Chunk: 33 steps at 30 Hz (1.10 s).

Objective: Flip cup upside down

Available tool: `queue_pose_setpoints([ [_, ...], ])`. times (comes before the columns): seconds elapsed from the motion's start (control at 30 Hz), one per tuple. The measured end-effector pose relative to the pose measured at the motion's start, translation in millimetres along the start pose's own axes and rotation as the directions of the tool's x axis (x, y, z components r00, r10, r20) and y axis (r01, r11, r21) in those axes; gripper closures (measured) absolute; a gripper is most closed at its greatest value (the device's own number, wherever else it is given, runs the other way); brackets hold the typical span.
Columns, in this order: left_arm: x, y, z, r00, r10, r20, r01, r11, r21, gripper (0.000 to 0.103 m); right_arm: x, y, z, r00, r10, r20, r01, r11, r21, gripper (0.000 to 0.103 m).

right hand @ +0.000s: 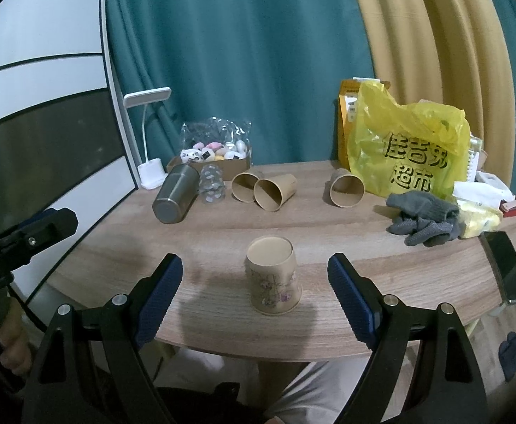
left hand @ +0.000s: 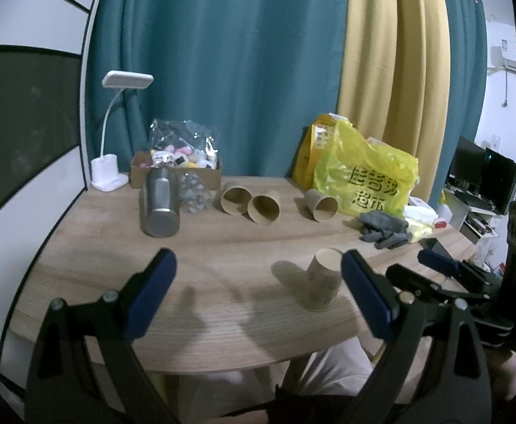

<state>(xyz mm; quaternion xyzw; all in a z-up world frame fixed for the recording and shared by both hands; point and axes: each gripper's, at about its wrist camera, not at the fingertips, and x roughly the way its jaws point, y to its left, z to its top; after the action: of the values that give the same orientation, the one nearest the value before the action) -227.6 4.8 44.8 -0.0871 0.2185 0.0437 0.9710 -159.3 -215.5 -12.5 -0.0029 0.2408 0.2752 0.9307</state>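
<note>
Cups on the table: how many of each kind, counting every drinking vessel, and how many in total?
Plain brown paper cups lying on their sides: 3
Printed paper cup standing upside down: 1
Steel tumbler on its side: 1
Clear patterned plastic cup on its side: 1
Total: 6

Steel flask [right hand: 175,193], gloves [right hand: 422,219], phone [right hand: 508,265].

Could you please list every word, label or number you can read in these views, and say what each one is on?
"佳吉…超市": large dark characters on the yellow plastic bag; the third top character is unclear.
Orange package behind the bag: print too small to read.
Left gripper body: white lettering cut off at the right-wrist view's edge, unreadable.
Paper cup: floral print only, no text.
</note>
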Motion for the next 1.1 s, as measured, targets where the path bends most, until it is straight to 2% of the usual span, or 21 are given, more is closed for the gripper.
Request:
queue_pose_setpoints([
  [1.1,1.7,-2.8,-0.6,1.000,0.003,-0.001,-0.003,1.000,0.002,0.008,1.4,3.3,-1.0,1.000,0.004,-0.003,-0.004,1.000,-0.002,0.016],
])
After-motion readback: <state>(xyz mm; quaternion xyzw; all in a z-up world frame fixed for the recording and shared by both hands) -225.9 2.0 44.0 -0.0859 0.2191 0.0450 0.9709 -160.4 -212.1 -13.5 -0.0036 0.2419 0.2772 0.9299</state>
